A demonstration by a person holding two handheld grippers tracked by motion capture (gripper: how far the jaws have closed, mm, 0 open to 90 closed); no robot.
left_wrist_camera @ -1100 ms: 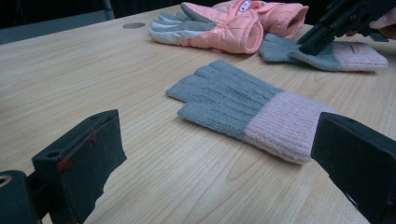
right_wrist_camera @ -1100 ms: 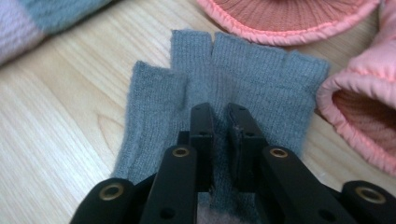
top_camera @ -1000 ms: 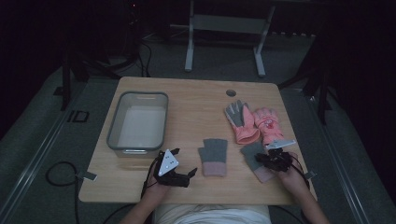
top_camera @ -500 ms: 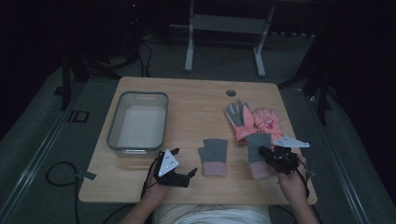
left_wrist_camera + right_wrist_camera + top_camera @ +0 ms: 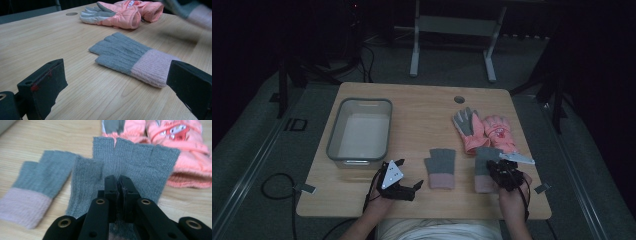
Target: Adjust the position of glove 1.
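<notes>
Grey glove (image 5: 130, 162) pinched between shut jaws of right gripper (image 5: 119, 185).

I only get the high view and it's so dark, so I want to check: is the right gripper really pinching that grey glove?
Observer: Yes. The right gripper has its jaws shut on the held grey glove, pinching the knit.
Operator: What's behind it?
Observer: A pink glove with a cartoon face printed on it.
Operator: And the left gripper?
Observer: The left gripper is open, its jaws either side of the pink cuff of the other grey glove, not touching it.
</notes>
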